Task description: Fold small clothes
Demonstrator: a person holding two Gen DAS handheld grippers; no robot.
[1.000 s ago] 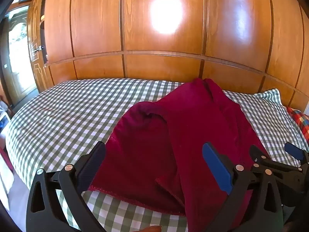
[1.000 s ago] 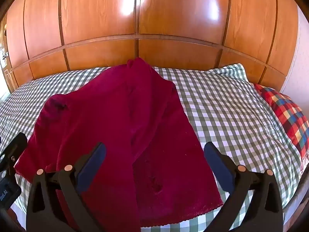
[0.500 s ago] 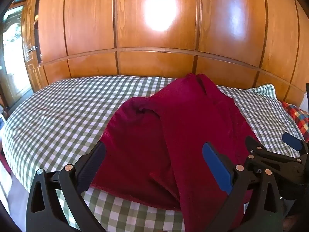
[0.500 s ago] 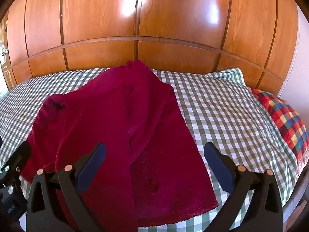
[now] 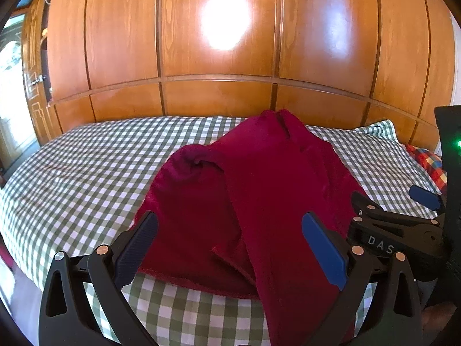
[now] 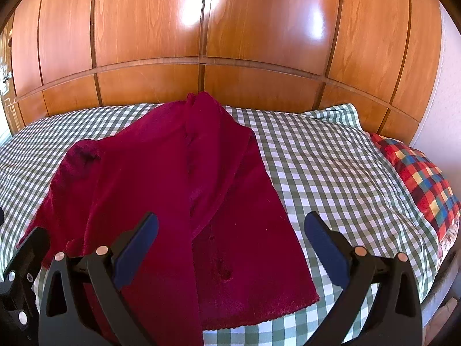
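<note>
A dark red garment (image 5: 259,190) (image 6: 173,184) lies rumpled on the green-and-white checked bed (image 5: 80,173) (image 6: 331,167), with a long fold running from its far tip toward the near edge. My left gripper (image 5: 230,248) hovers open over the garment's near hem, fingers apart and holding nothing. My right gripper (image 6: 230,248) is also open, above the garment's near right part, holding nothing. In the left wrist view the right gripper (image 5: 397,210) shows at the right edge; in the right wrist view part of the left gripper (image 6: 20,262) shows at the lower left.
A glossy wooden panelled wall (image 5: 219,57) (image 6: 219,43) stands behind the bed. A red, blue and yellow checked pillow (image 6: 420,178) (image 5: 426,158) lies at the bed's right end. A door (image 5: 14,92) is at the far left. Bare checked sheet lies on both sides of the garment.
Both grippers have drawn back and risen slightly, so more of the wall shows and the garment sits a little farther off. The garment has not moved; both grippers stay open.
</note>
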